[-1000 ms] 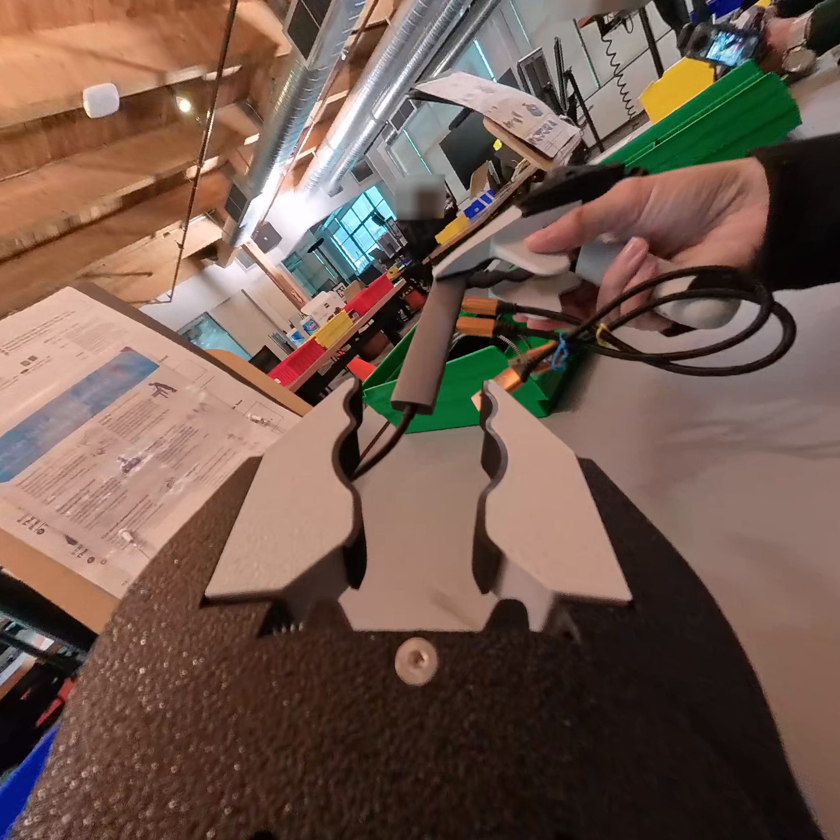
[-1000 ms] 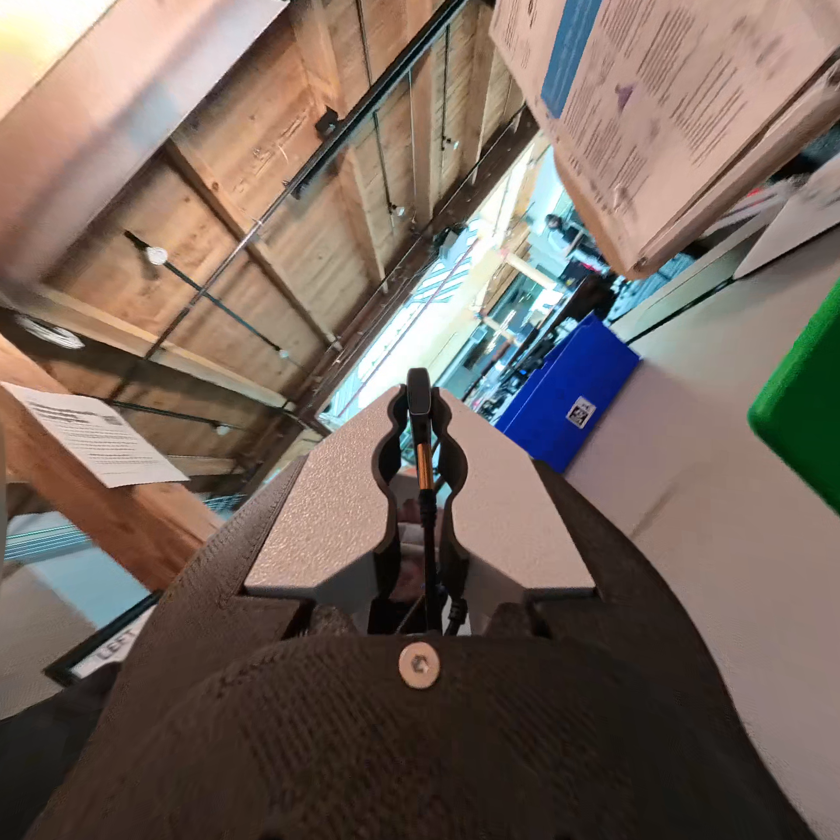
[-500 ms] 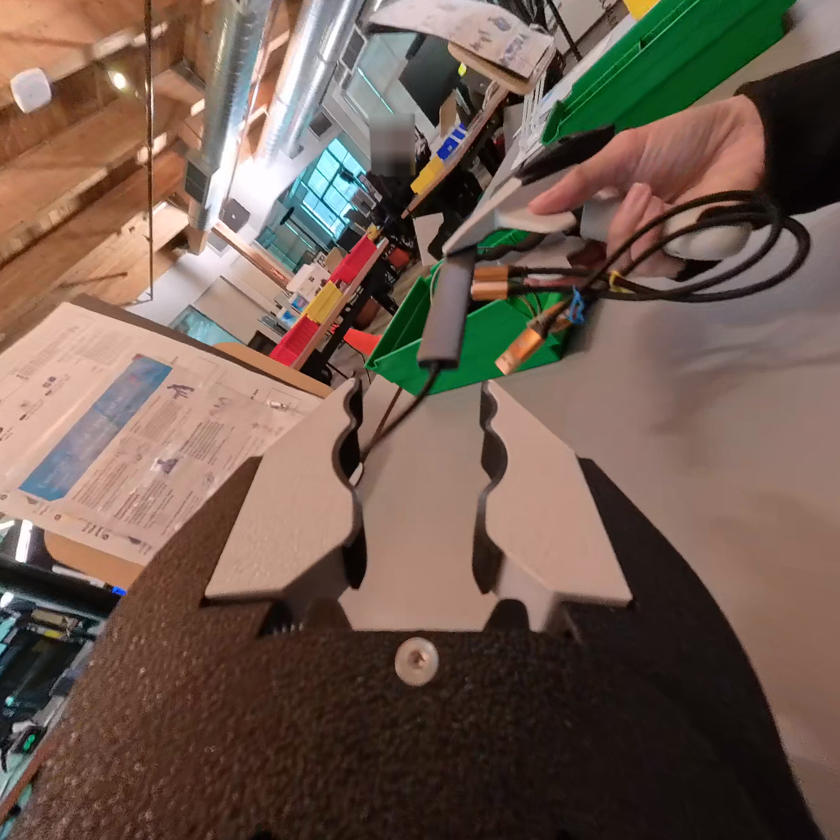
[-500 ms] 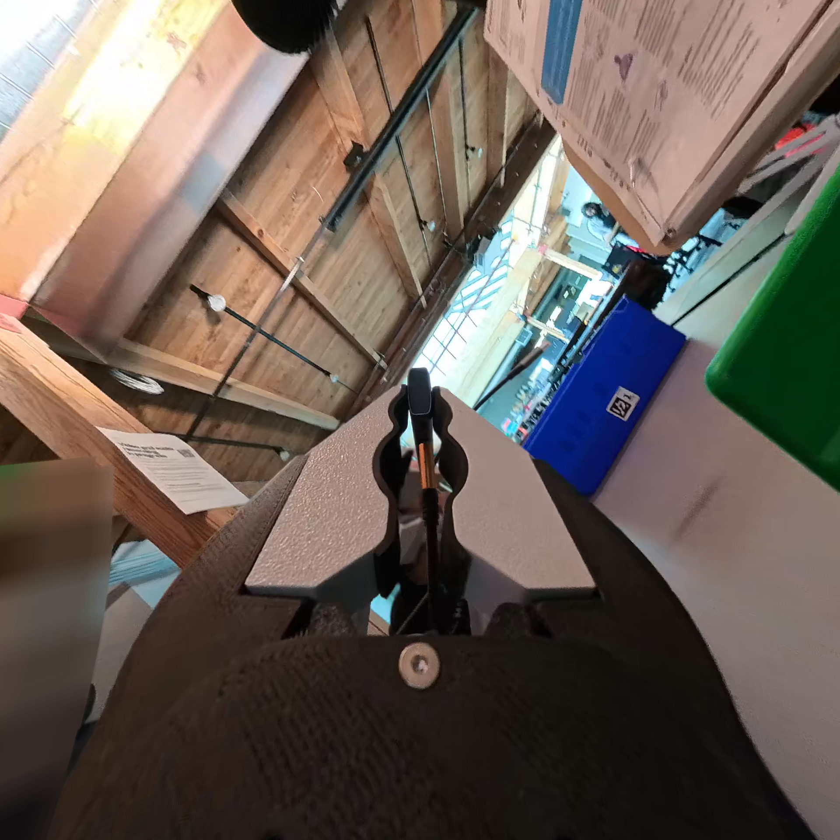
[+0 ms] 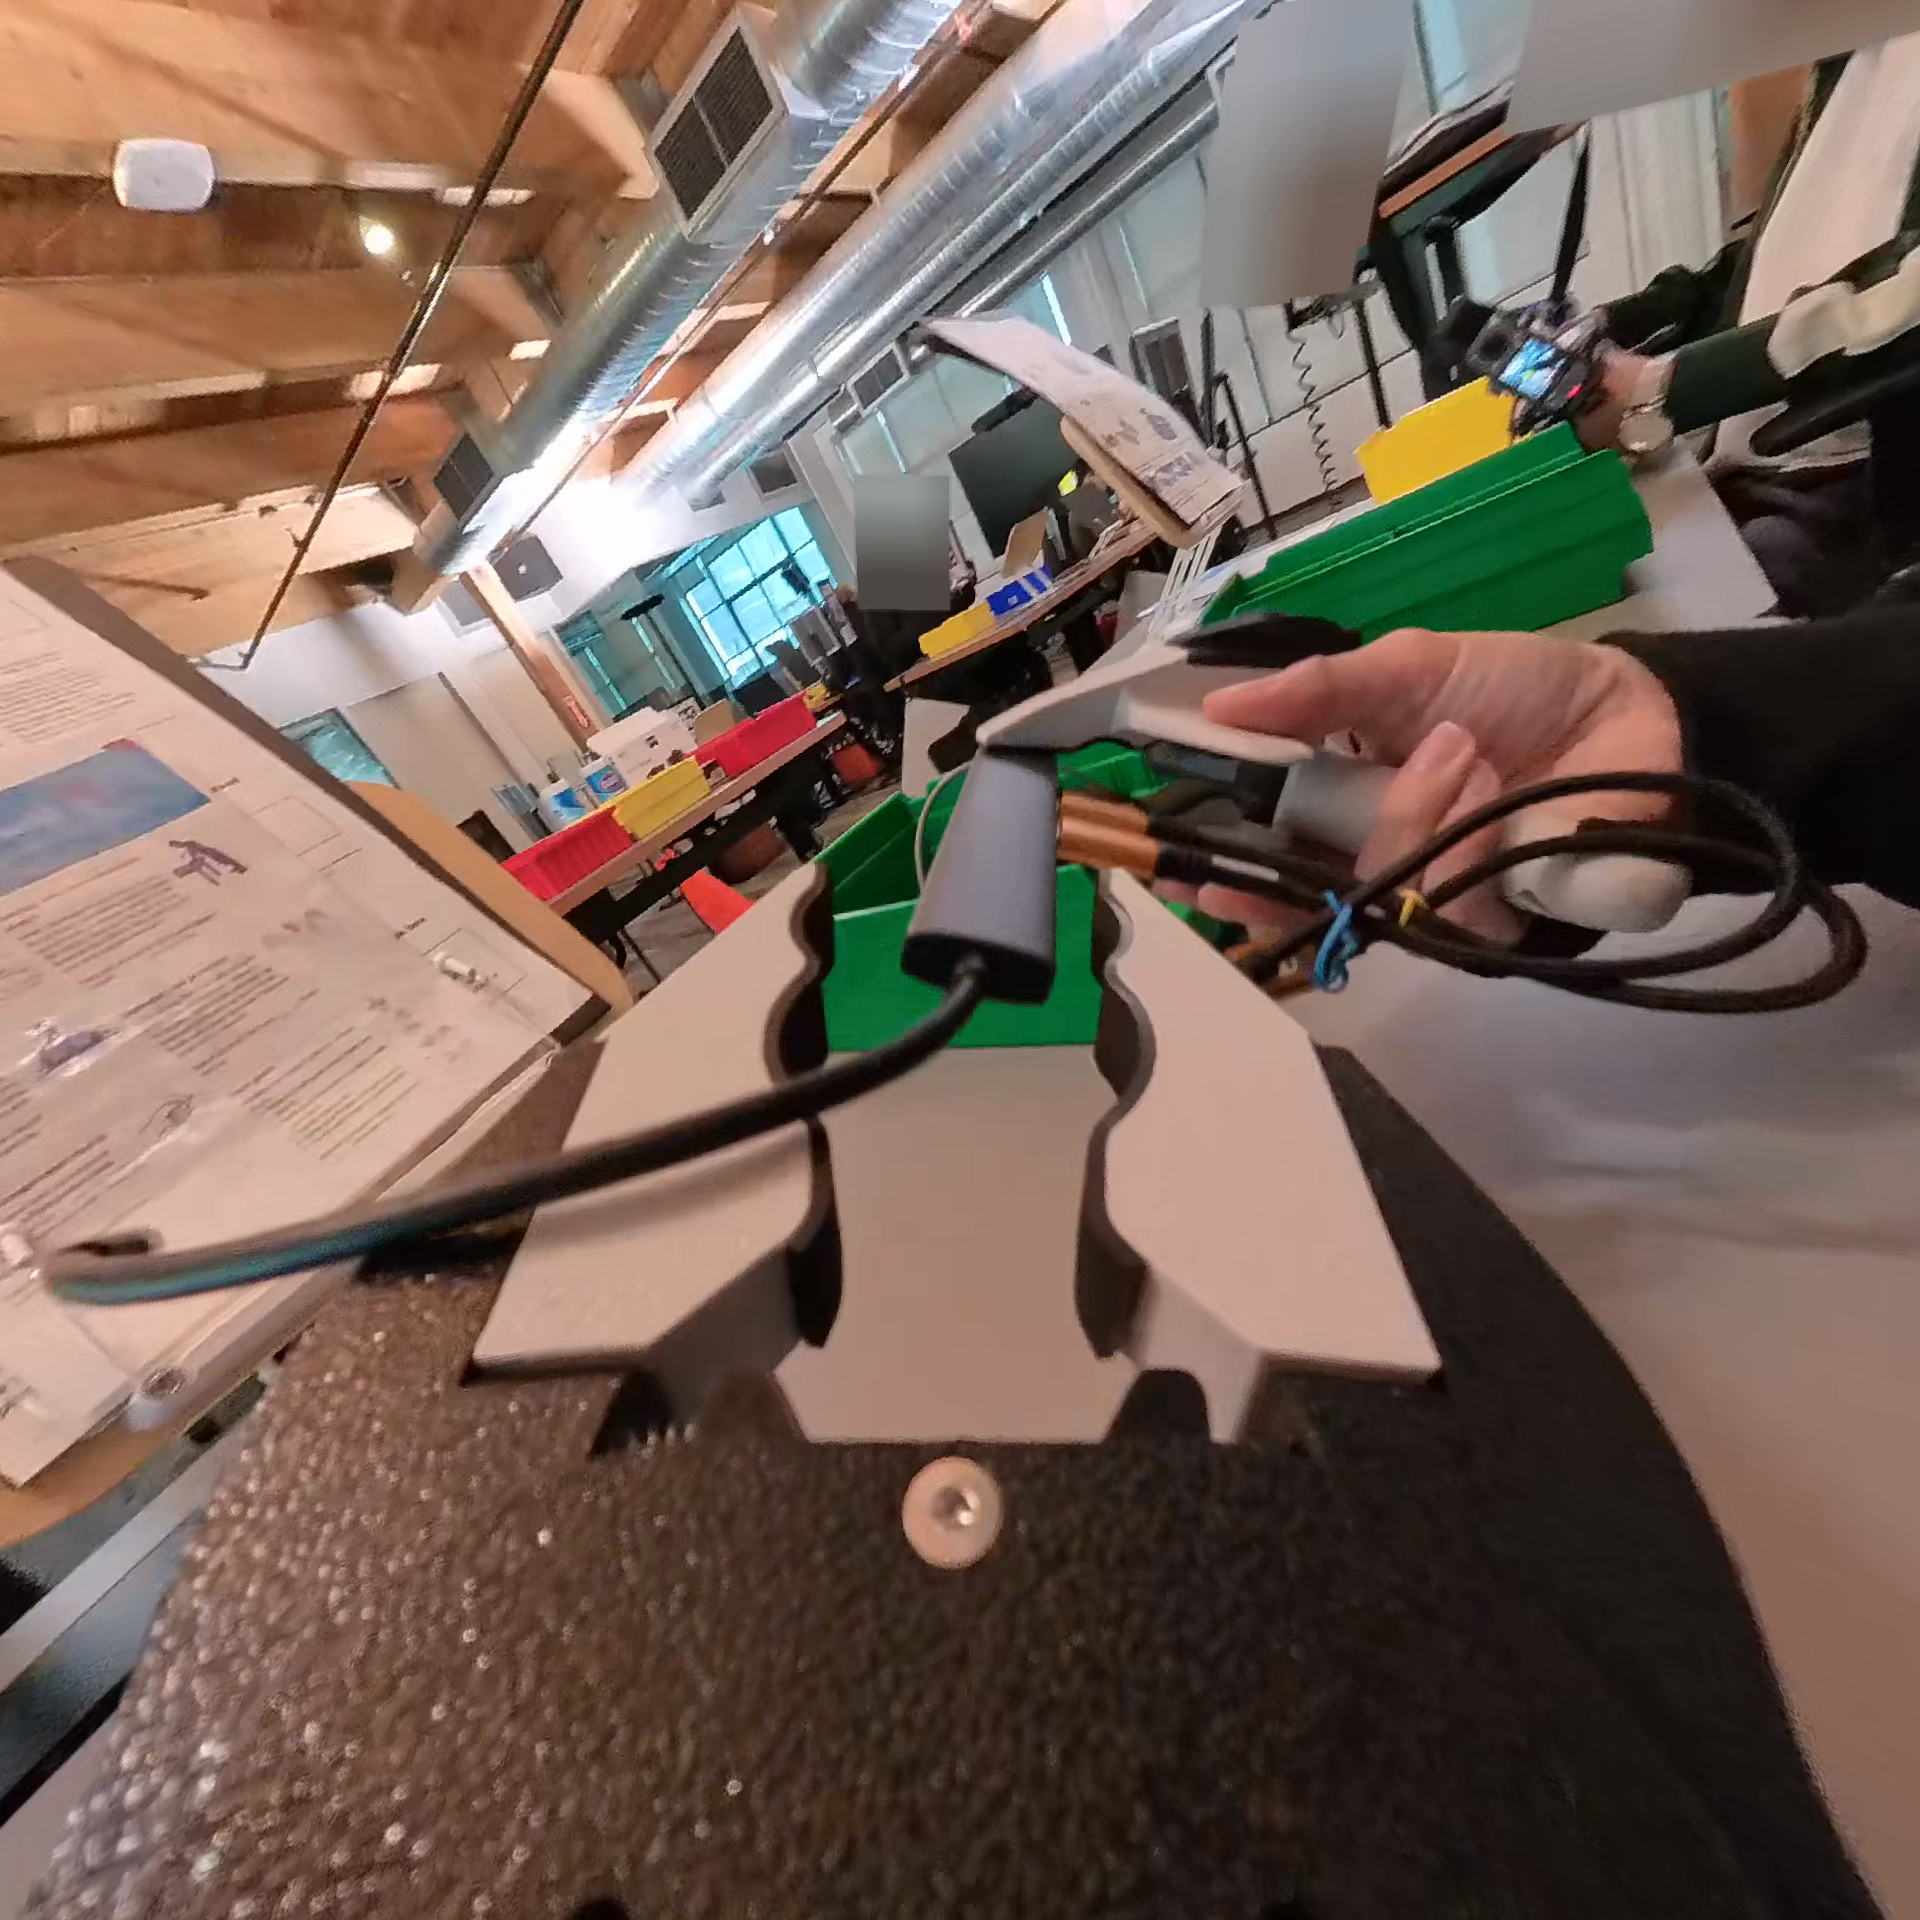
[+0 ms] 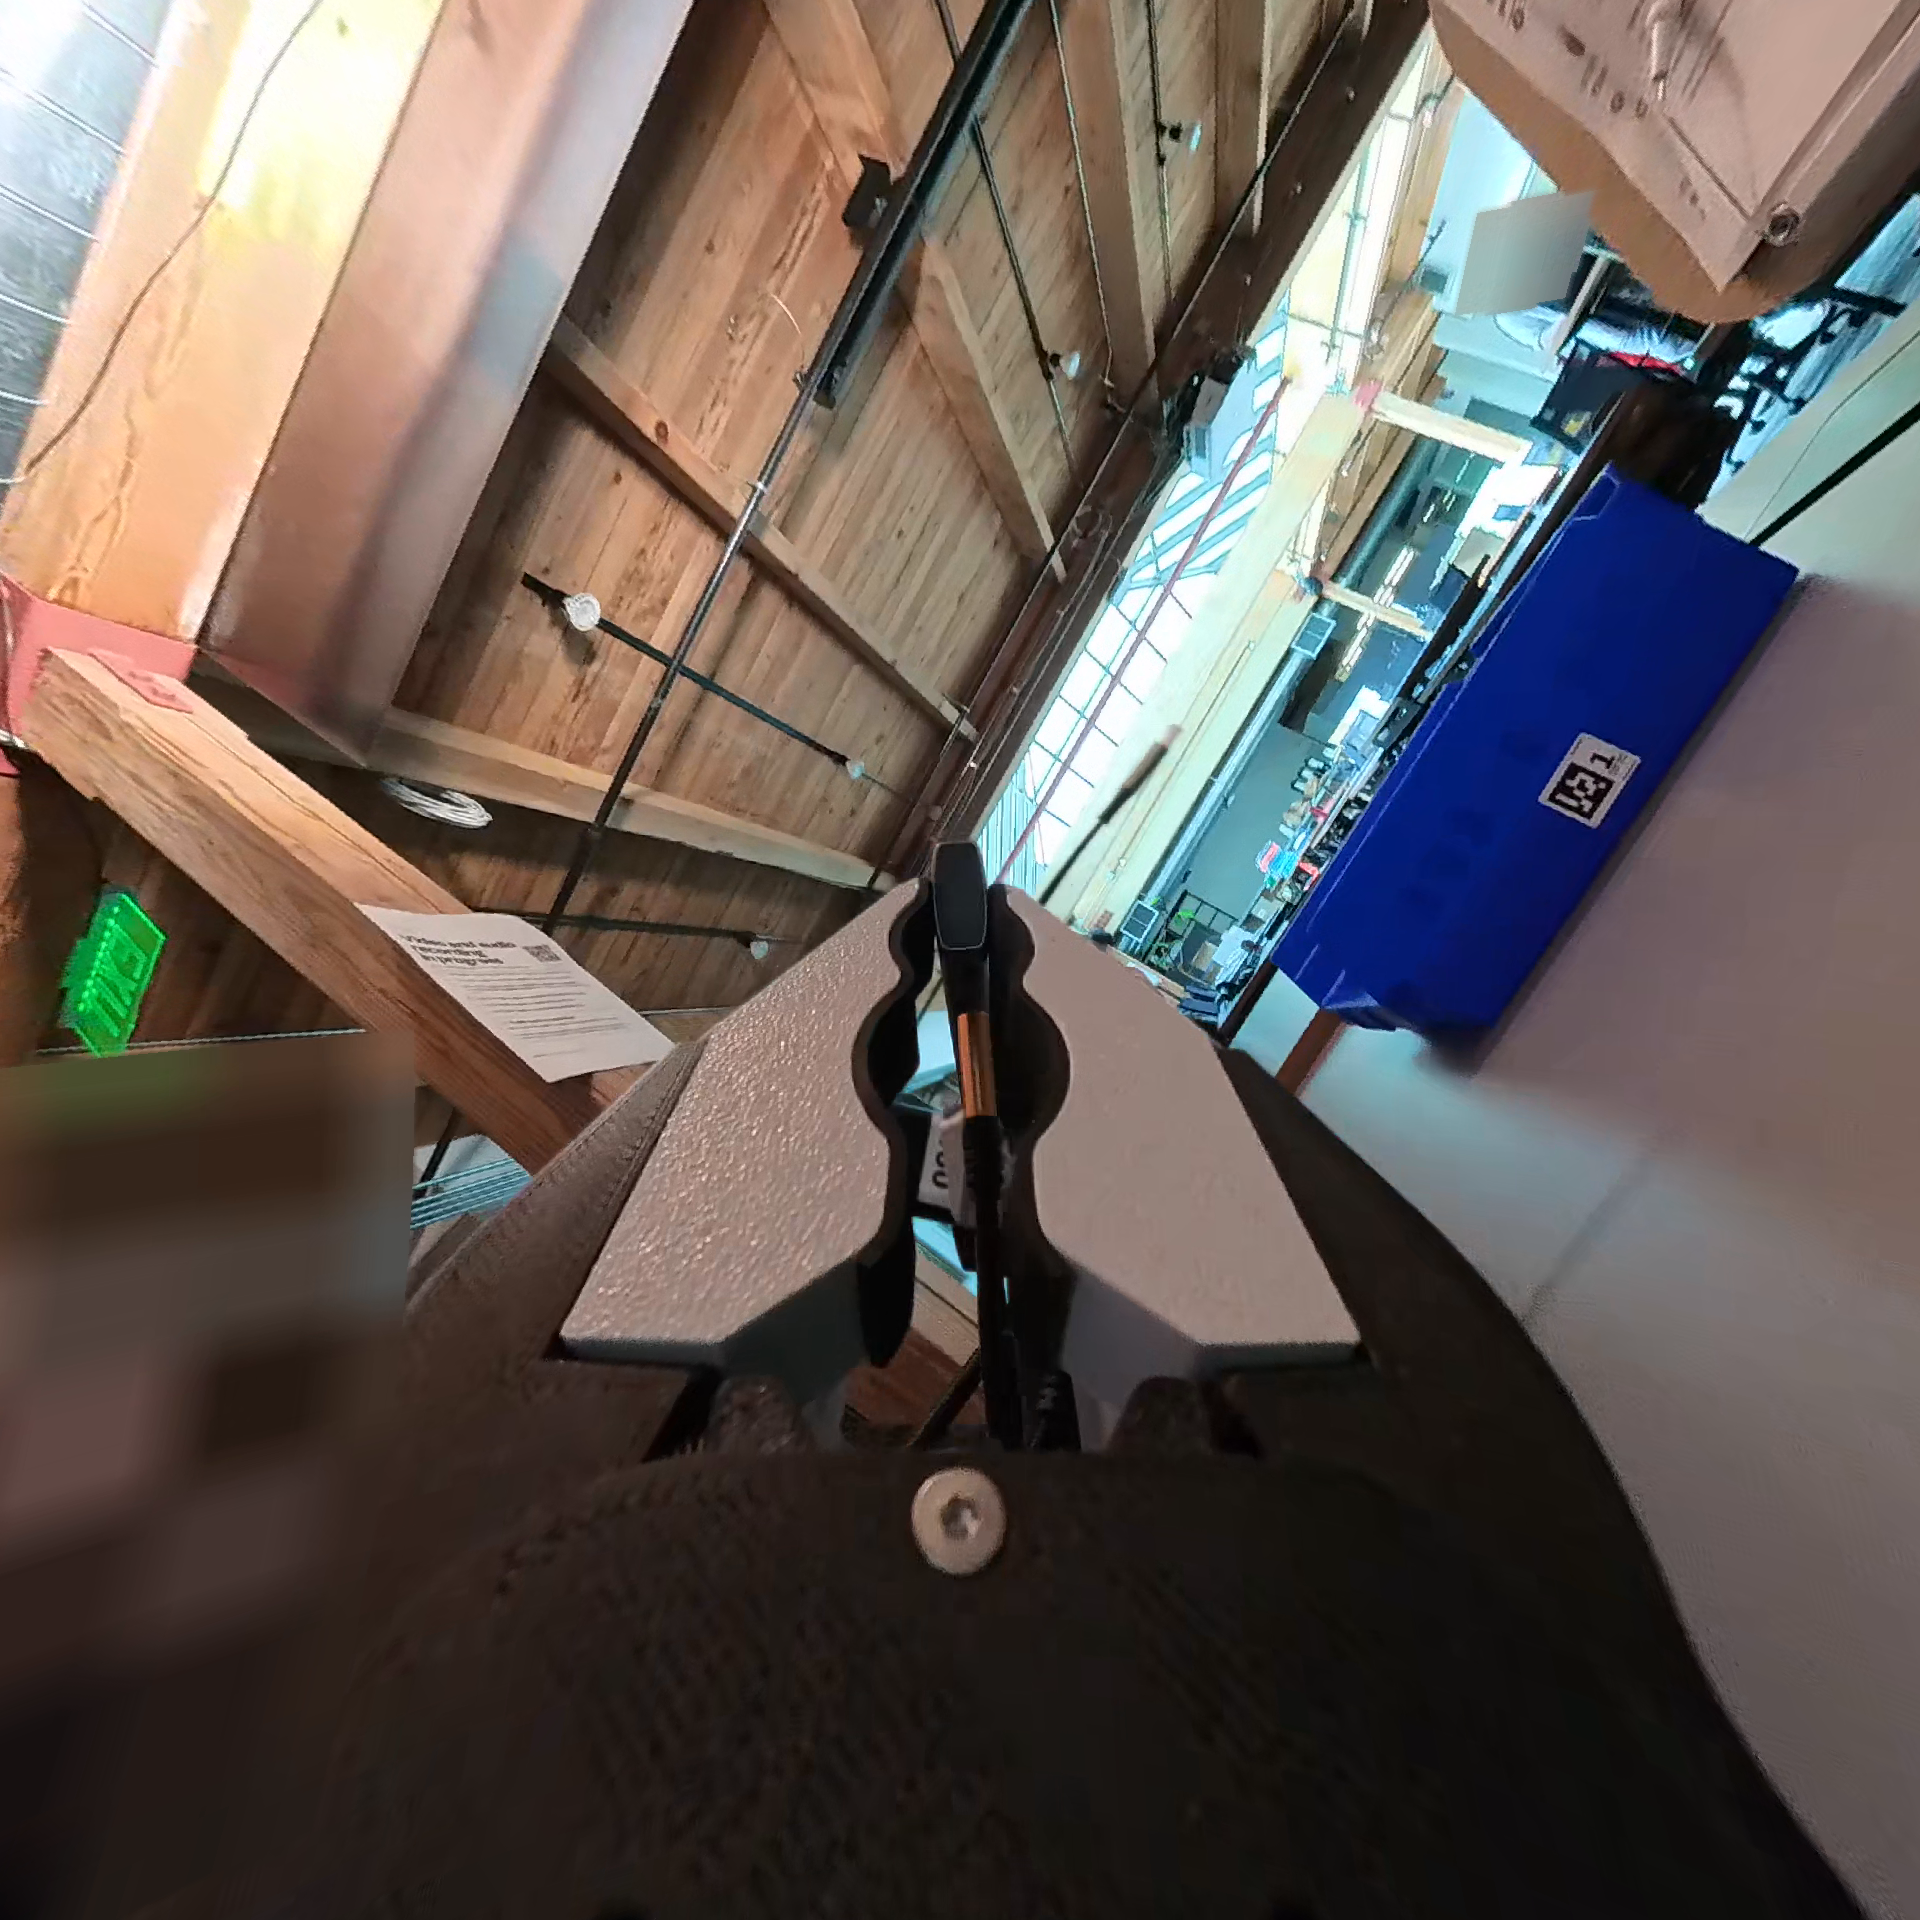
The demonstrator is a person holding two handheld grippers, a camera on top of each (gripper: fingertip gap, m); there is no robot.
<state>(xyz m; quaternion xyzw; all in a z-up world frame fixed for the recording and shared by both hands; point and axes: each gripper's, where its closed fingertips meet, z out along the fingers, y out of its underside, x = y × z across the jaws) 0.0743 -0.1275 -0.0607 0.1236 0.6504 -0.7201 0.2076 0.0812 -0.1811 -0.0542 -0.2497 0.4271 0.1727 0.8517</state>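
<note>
Fingers of right gripper (image 6: 961, 914) clamp cable plug (image 6: 957, 909); left gripper (image 5: 961, 935) gapes, cable (image 5: 644, 1138) crossing.

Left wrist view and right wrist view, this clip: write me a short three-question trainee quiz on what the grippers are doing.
1. True or false: the left gripper is shut on the cable.
2. Which gripper clamps the dark plug? A) left B) right C) neither
3. Fill in: in the left wrist view, the bin seen between the left gripper's fingers is coloured ____.

Key
1. False: its fingers stand apart, and the cable only crosses over the left finger.
2. B: the right gripper's fingers close on the plug near their tips, with a hand holding that gripper.
3. Green.
</note>
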